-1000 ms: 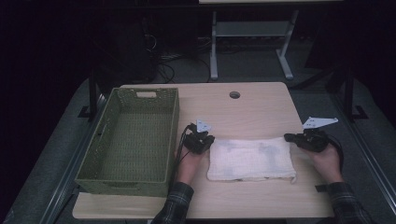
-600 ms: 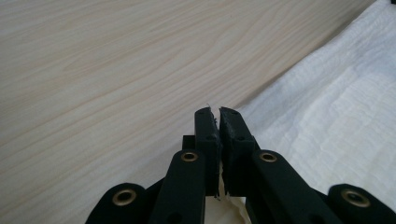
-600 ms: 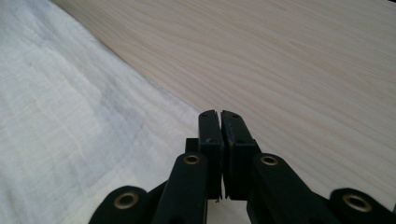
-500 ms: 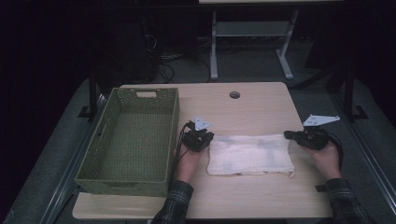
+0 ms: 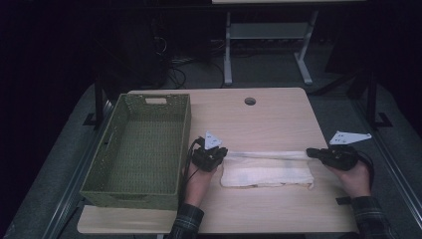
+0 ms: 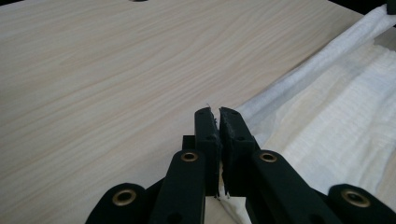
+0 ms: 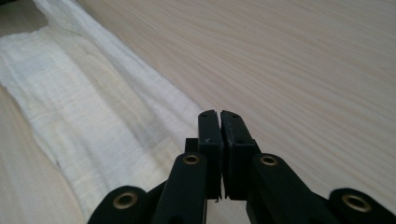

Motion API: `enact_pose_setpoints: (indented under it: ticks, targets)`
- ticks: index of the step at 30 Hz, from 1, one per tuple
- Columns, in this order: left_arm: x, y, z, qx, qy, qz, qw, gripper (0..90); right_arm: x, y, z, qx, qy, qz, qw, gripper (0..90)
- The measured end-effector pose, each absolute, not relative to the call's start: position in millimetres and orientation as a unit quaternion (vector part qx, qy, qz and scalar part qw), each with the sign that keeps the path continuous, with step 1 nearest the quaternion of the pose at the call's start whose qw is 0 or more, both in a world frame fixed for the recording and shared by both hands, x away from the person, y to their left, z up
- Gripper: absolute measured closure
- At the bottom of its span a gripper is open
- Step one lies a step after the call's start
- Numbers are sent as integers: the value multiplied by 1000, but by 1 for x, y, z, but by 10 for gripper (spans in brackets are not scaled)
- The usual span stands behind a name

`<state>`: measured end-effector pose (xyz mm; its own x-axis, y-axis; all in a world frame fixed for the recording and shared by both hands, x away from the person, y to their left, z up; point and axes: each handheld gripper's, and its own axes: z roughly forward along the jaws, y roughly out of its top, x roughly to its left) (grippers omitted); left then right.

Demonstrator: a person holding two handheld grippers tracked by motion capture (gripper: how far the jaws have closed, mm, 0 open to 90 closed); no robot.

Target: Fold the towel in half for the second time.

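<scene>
A white towel (image 5: 268, 175) lies on the wooden table (image 5: 259, 119), in front of the person. Its far edge is raised off the table and stretched taut between the two grippers. My left gripper (image 5: 225, 155) is shut on the towel's far left corner. In the left gripper view the jaws (image 6: 218, 112) meet with white threads showing between them, and the towel (image 6: 327, 121) spreads to their right. My right gripper (image 5: 309, 151) is shut on the far right corner. In the right gripper view the closed jaws (image 7: 219, 114) pinch the cloth, and the towel (image 7: 93, 116) runs away to the left.
A green woven basket (image 5: 185, 129) with nothing in it stands at the table's left, close beside the left hand. A round cable hole (image 5: 250, 101) sits near the table's far edge. Bare tabletop lies beyond the towel. Past the table, metal table legs stand on the dark floor.
Both grippers have risen a little and come slightly toward the person. The towel's far edge has lifted with them into a taut band, while the near edge has stayed put.
</scene>
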<state>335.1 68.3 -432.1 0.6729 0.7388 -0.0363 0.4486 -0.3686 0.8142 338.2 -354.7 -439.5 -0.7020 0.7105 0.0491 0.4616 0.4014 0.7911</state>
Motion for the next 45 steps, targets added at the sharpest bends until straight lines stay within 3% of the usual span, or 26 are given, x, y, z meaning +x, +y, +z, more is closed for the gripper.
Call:
enact_pose_setpoints:
  ticks: [32,38,45]
  targets:
    - [276,71,-451,825,357,150,411,857,288,-353,-455,346,841,397,123,866]
    - [270,73,-447,816,365,135,427,807,282,-356,-447,347,833,413,123,793]
    - [274,66,-436,810,360,119,447,812,288,-353,-444,341,832,421,120,842]
